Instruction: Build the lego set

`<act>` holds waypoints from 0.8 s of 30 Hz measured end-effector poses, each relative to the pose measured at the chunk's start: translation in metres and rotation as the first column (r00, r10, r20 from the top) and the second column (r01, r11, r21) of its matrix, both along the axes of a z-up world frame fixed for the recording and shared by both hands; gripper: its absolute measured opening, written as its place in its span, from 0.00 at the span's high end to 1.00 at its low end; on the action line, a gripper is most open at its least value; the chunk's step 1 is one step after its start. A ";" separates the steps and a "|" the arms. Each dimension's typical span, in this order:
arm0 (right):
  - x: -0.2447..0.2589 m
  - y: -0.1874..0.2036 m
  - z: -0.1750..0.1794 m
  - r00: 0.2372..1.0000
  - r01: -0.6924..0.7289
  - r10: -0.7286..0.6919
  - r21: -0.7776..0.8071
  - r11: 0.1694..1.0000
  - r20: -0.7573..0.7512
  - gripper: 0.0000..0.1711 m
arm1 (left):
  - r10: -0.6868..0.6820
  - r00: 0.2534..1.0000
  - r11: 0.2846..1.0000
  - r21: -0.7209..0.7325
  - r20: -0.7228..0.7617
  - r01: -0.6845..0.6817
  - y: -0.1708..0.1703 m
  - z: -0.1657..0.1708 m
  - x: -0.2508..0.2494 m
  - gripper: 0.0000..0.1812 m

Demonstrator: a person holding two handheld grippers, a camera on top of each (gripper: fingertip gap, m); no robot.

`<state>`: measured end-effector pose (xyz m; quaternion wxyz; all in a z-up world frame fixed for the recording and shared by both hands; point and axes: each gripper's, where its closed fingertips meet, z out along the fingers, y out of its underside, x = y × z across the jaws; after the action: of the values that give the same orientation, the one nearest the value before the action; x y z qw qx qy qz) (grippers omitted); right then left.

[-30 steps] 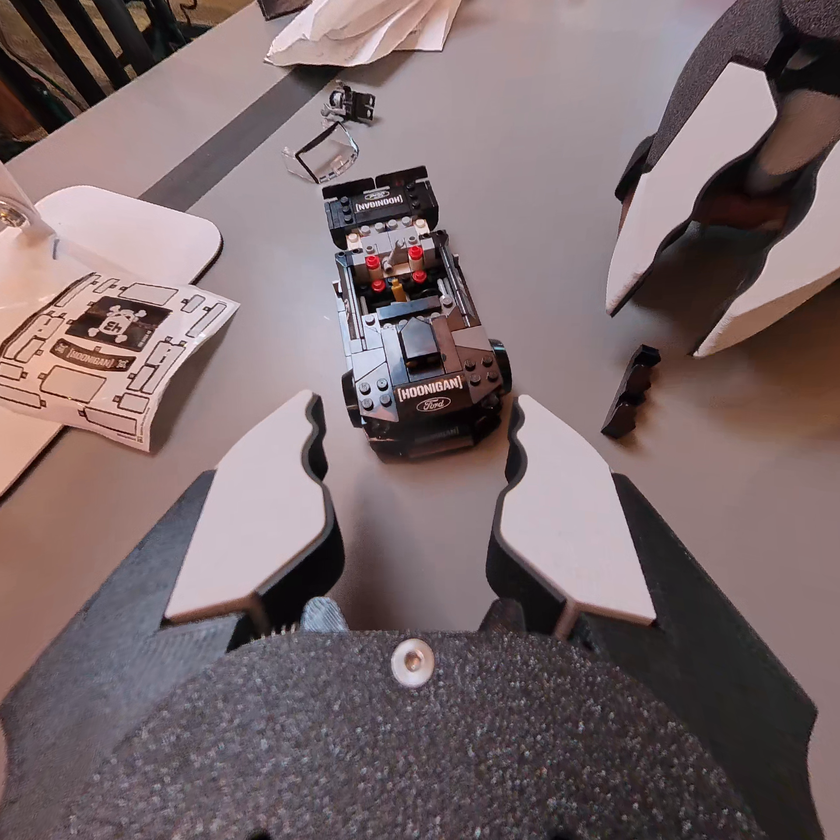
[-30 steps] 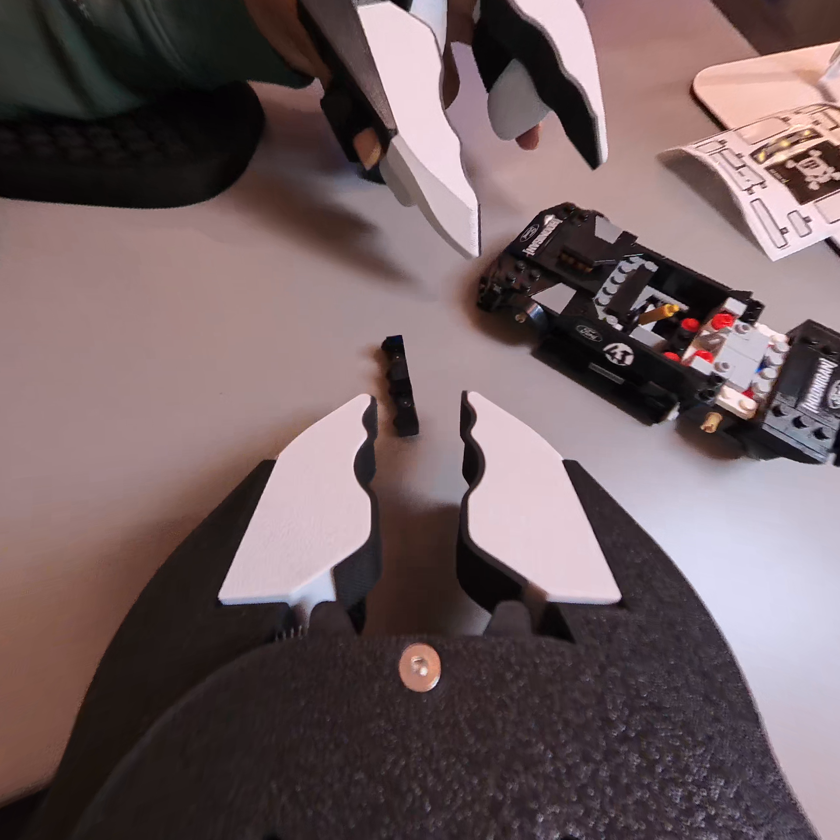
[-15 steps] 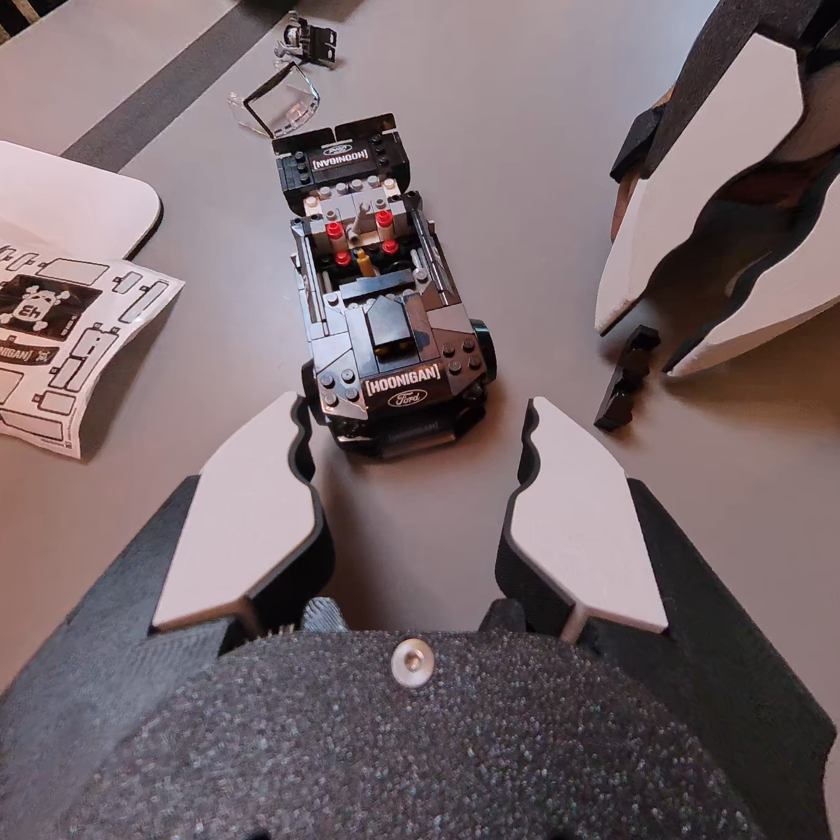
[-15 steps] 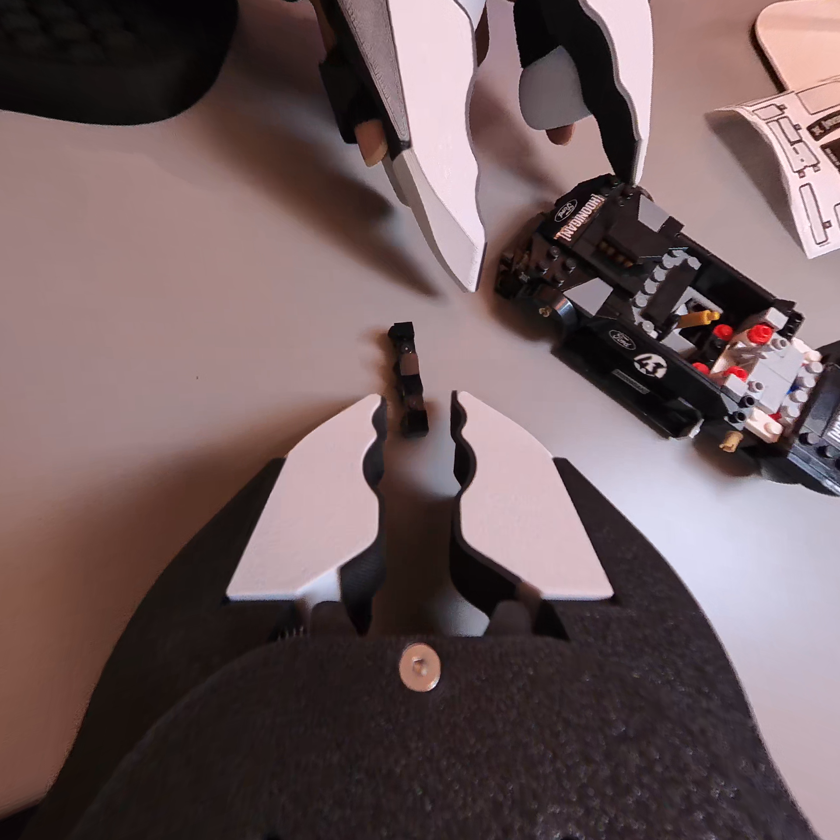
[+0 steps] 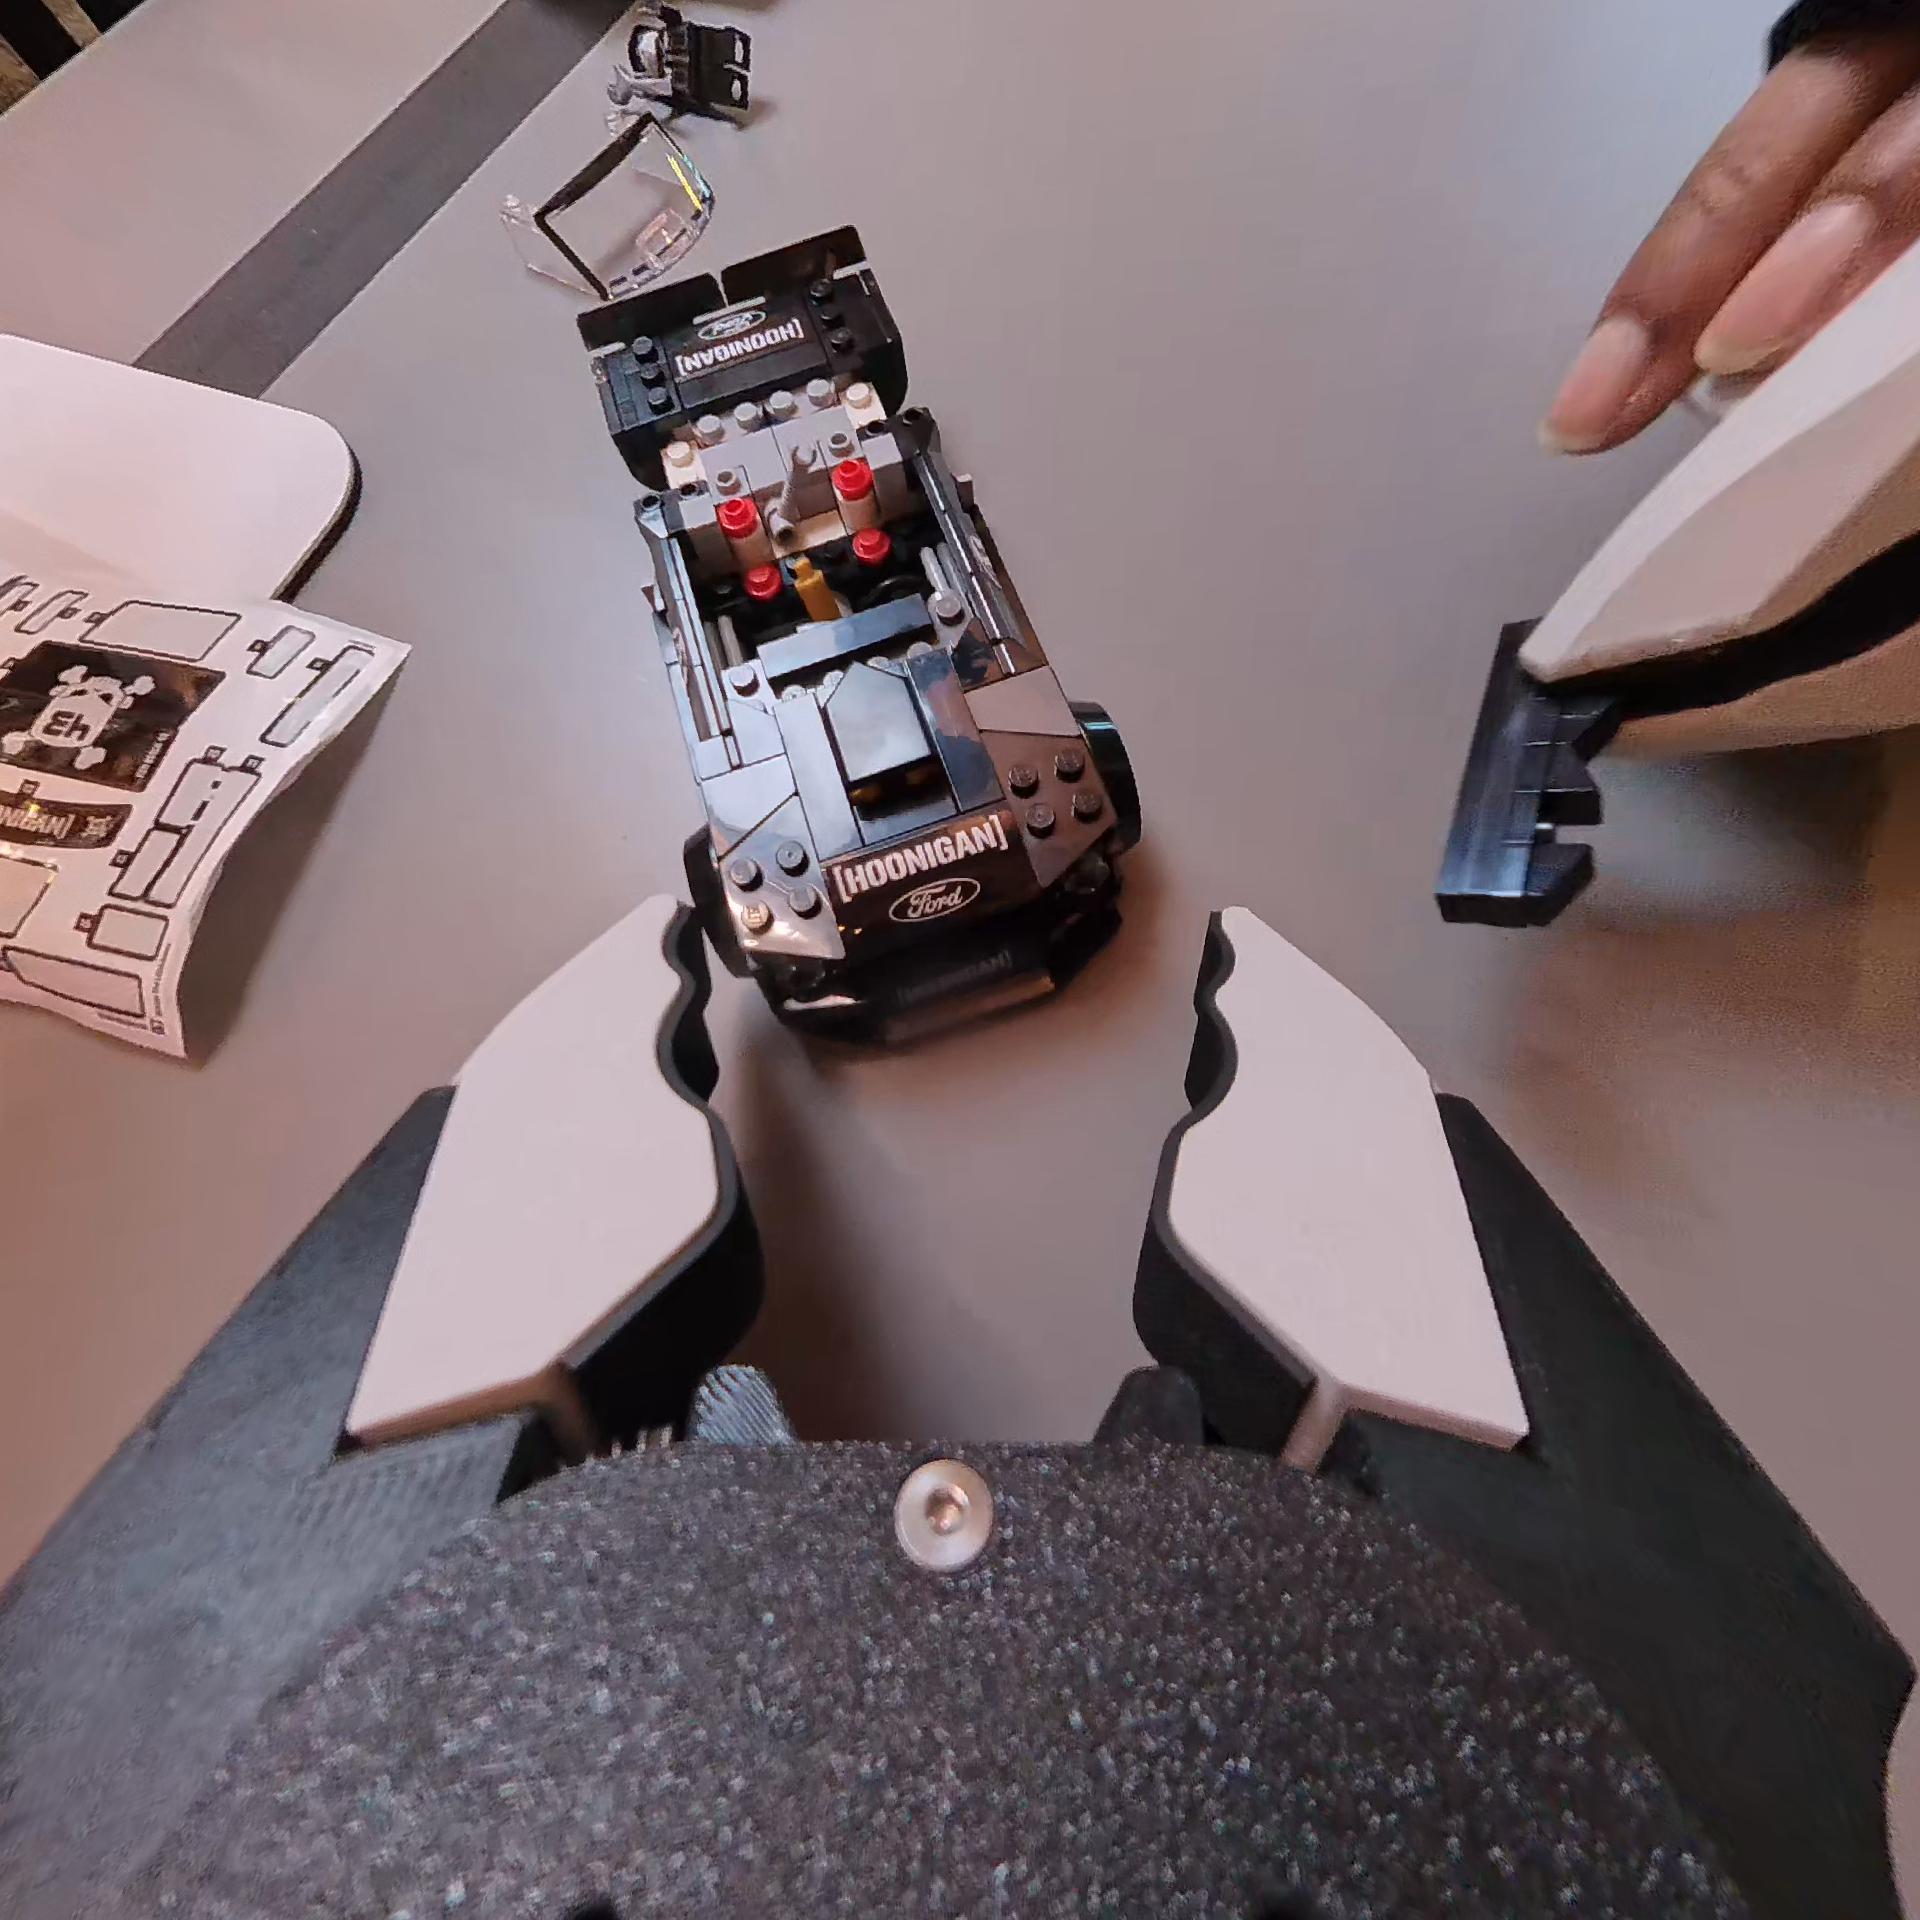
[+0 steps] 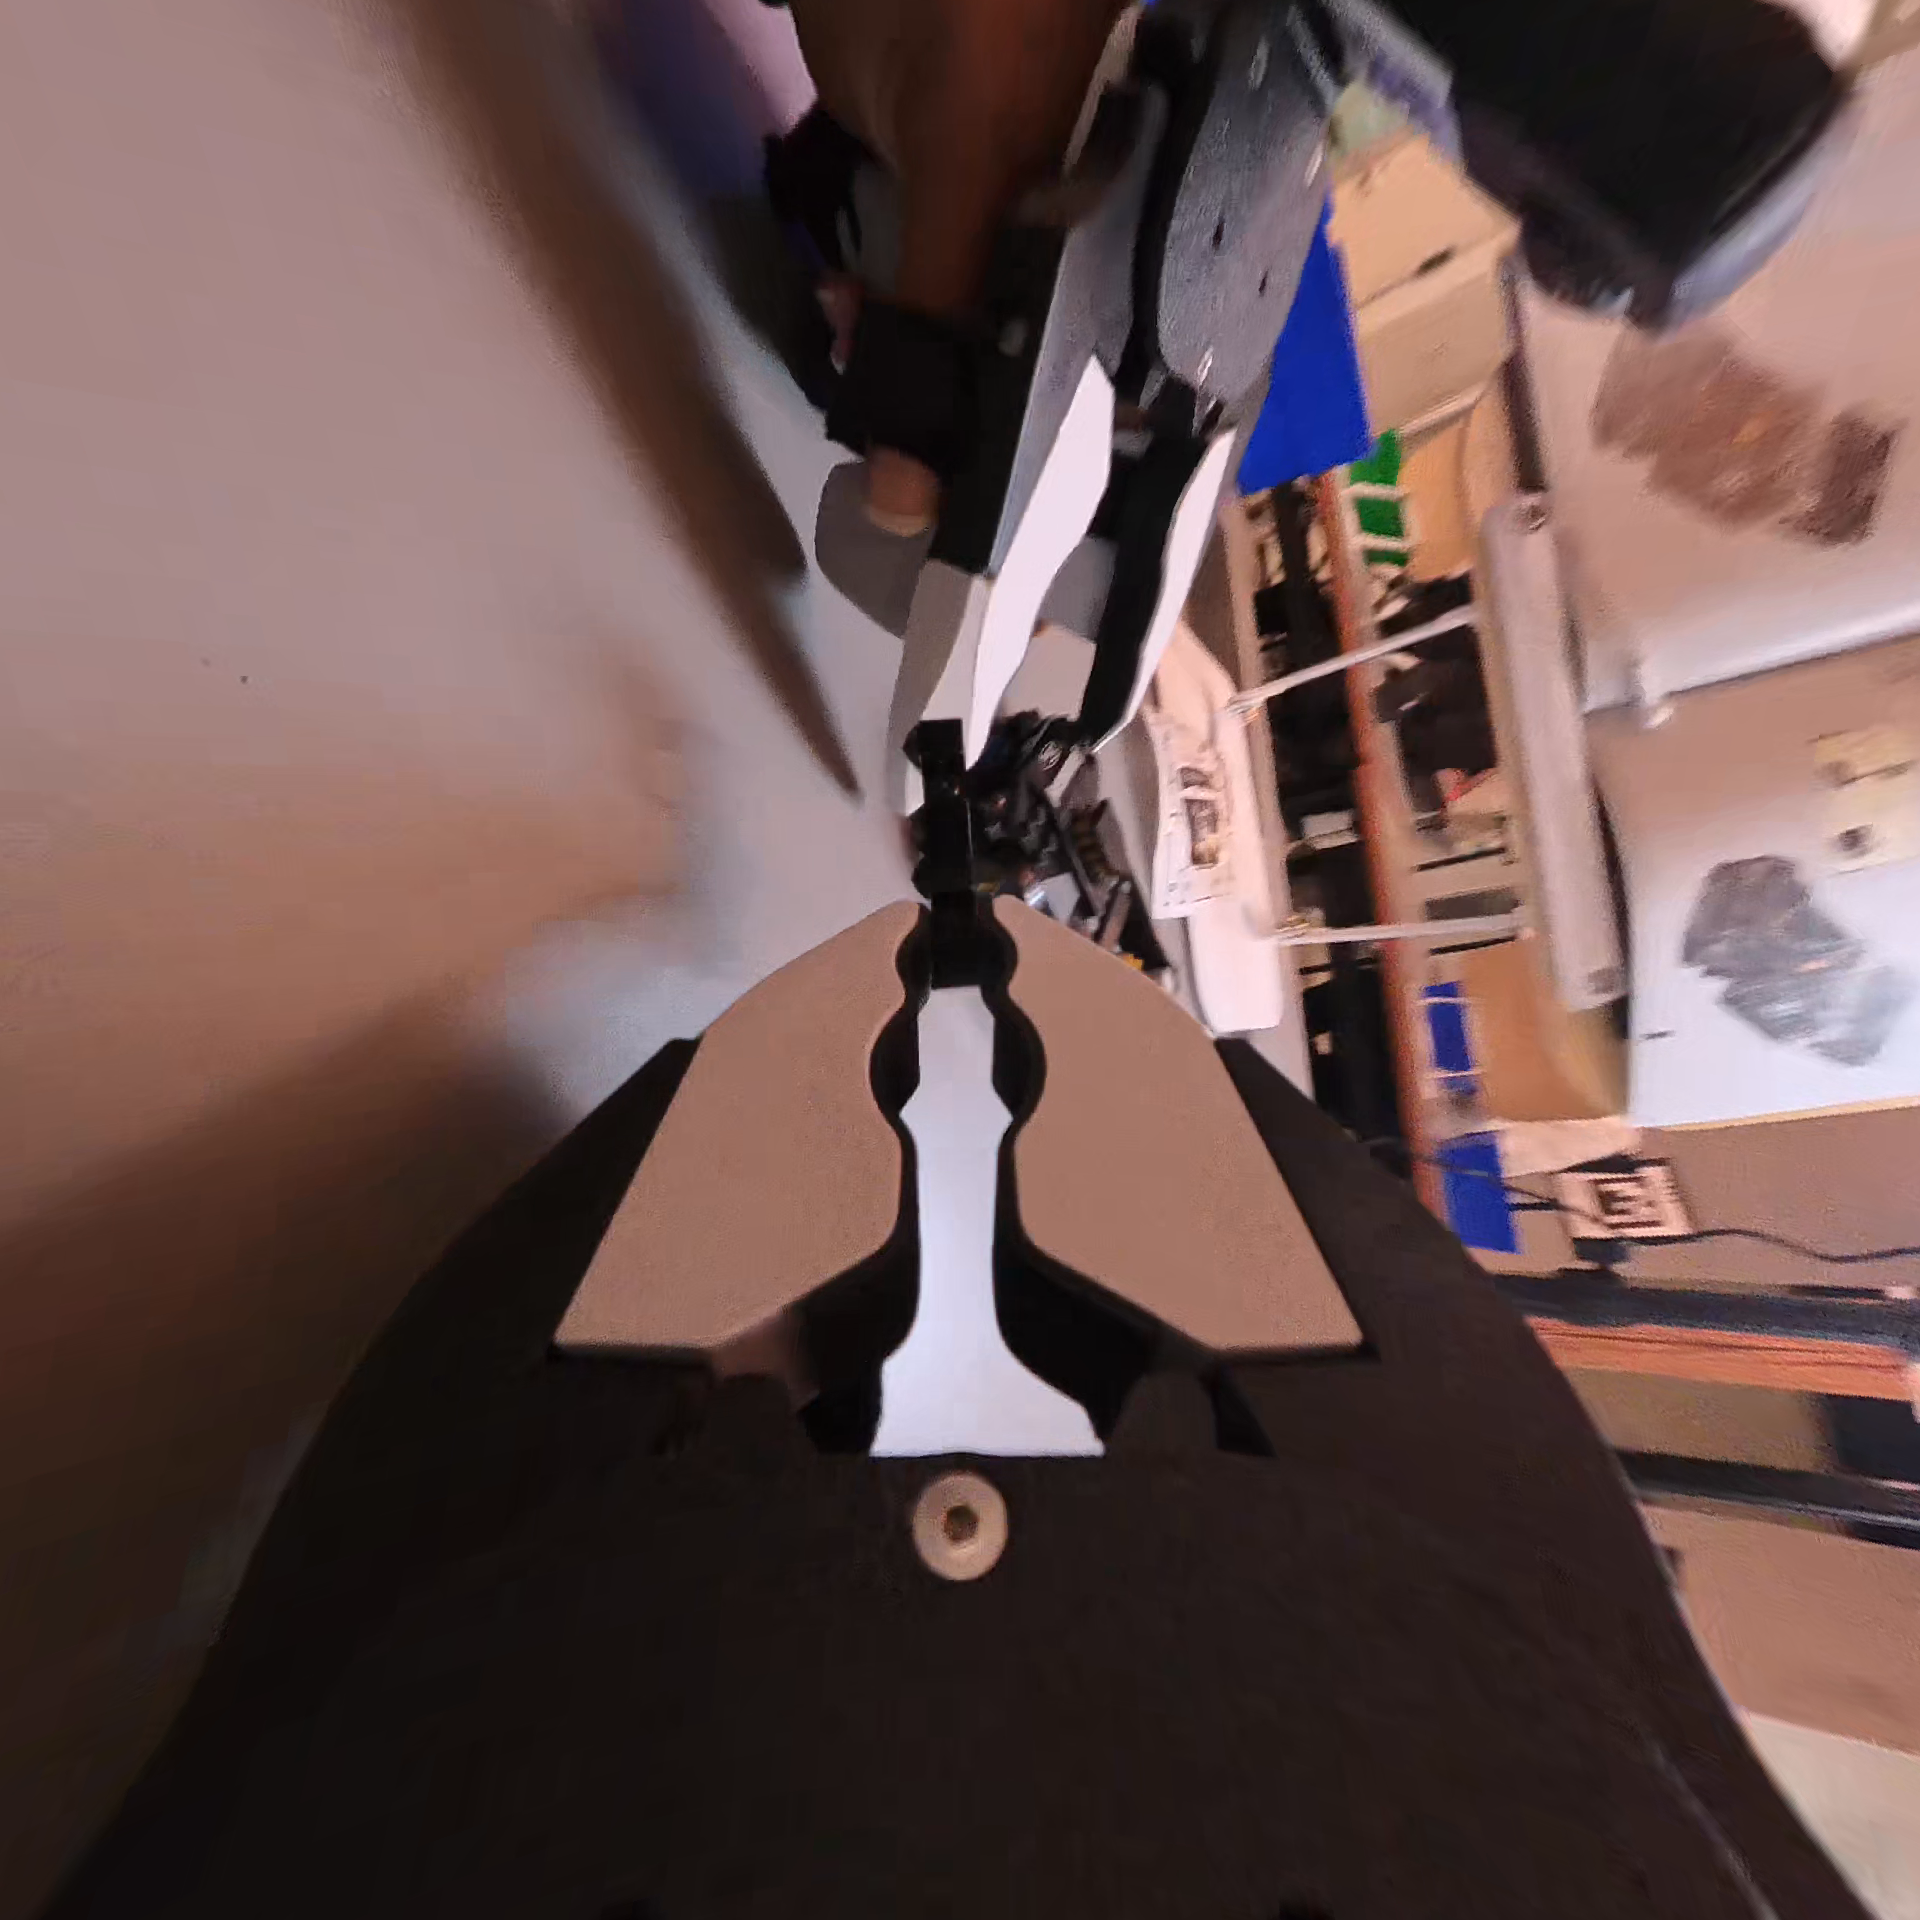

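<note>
We see one sticker sheet at the table's left edge, one black Lego car mid-table before our left gripper, jaws spread empty, and our right gripper clamping one black brick.

lego car: white lettering, hood and rear | sticker sheet: printed lettering

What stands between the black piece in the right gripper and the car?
Nothing visible. The right gripper is shut on the black piece, which is beside the car with only bare table between them. The open left gripper straddles the car's nose, not that gap.
</note>
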<state>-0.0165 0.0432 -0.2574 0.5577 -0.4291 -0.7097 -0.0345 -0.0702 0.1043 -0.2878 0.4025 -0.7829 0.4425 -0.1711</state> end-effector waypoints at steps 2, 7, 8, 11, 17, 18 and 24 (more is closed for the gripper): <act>-0.002 -0.002 0.007 1.000 -0.010 0.012 0.062 0.998 -0.018 0.95 | -0.001 1.000 1.000 -0.006 0.000 0.001 0.000 -0.001 0.001 0.50; -0.001 0.003 0.020 0.997 0.010 -0.003 0.090 0.996 -0.075 0.95 | 0.020 1.000 0.999 -0.036 0.016 -0.019 -0.001 -0.001 0.004 0.48; 0.000 0.004 0.020 0.997 0.015 -0.008 0.089 0.996 -0.078 0.95 | 0.027 0.999 0.999 -0.044 0.021 -0.026 0.000 -0.001 0.005 0.47; 0.001 0.006 0.021 0.996 0.024 -0.017 0.088 0.996 -0.086 0.95 | 0.045 0.999 0.998 -0.047 0.007 -0.044 0.002 -0.003 0.007 0.47; 0.003 0.008 0.019 0.996 0.033 -0.026 0.077 0.996 -0.083 0.95 | 0.063 0.997 0.997 -0.043 -0.035 -0.065 0.006 -0.007 0.010 0.51; 0.003 0.009 0.018 0.996 0.035 -0.029 0.067 0.997 -0.084 0.95 | 0.068 0.997 0.997 -0.044 -0.033 -0.070 0.007 -0.007 0.010 0.53; 0.008 0.015 0.016 0.991 0.069 -0.071 -0.023 0.997 -0.113 0.95 | 0.077 0.997 0.996 -0.047 -0.032 -0.079 0.007 -0.008 0.009 0.55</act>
<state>-0.0087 0.0583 -0.2411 0.5916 -0.4603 -0.6615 -0.0231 -0.0607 0.1115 -0.2953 0.3833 -0.8115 0.4132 -0.1542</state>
